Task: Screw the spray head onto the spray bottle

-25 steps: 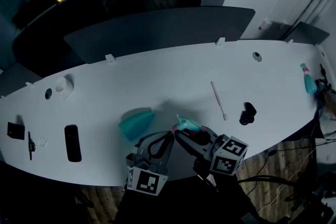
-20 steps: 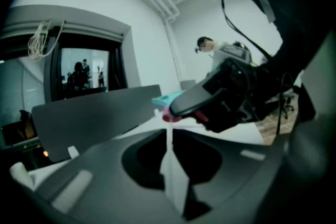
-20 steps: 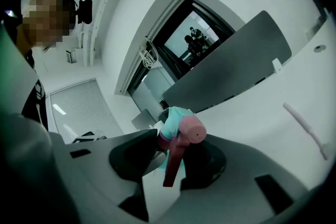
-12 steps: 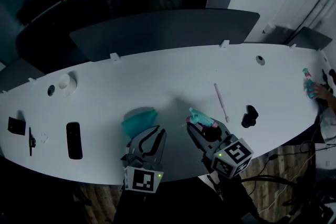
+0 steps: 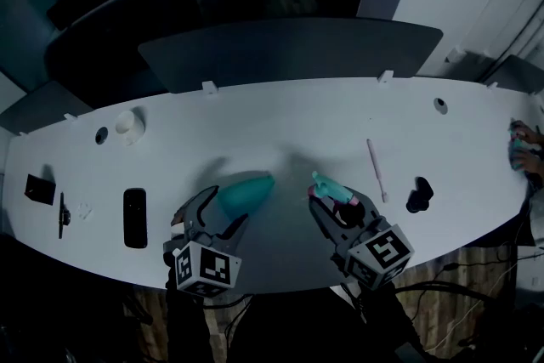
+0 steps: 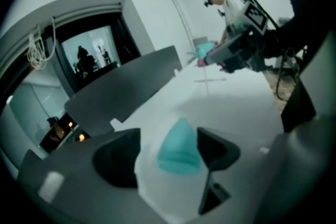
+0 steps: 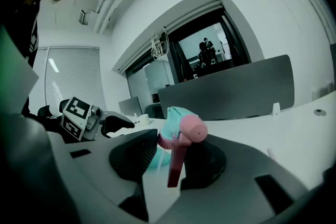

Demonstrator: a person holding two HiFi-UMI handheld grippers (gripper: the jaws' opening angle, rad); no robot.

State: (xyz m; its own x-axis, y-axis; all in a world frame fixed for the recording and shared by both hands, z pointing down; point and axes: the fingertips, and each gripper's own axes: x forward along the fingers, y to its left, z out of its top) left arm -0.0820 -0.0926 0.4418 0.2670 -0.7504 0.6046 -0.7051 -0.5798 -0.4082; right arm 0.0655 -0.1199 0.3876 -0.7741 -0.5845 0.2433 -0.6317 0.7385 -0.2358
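Observation:
The teal spray bottle (image 5: 246, 193) lies on its side on the white table (image 5: 280, 127), headless, neck pointing away from me. My left gripper (image 5: 212, 214) has just been opening its jaws, and they now straddle the bottle's (image 6: 179, 147) base. One jaw is close against its side, while the other stands apart with table showing between. My right gripper (image 5: 340, 204) is shut on the teal and pink spray head (image 5: 331, 192), held above the table to the right of the bottle. In the right gripper view the spray head (image 7: 182, 128) stands upright between the jaws.
Left of the bottle lie a black remote (image 5: 134, 218) and small dark items (image 5: 38, 189). A white cup (image 5: 127, 123) stands at the back left. A pink tube (image 5: 376, 170) and a black object (image 5: 418, 195) lie to the right. A grey divider (image 5: 289, 51) backs the table.
My left gripper moved left and forward to the bottle and its jaws spread from shut to open around the base. The right gripper rolled a little with the spray head in it.

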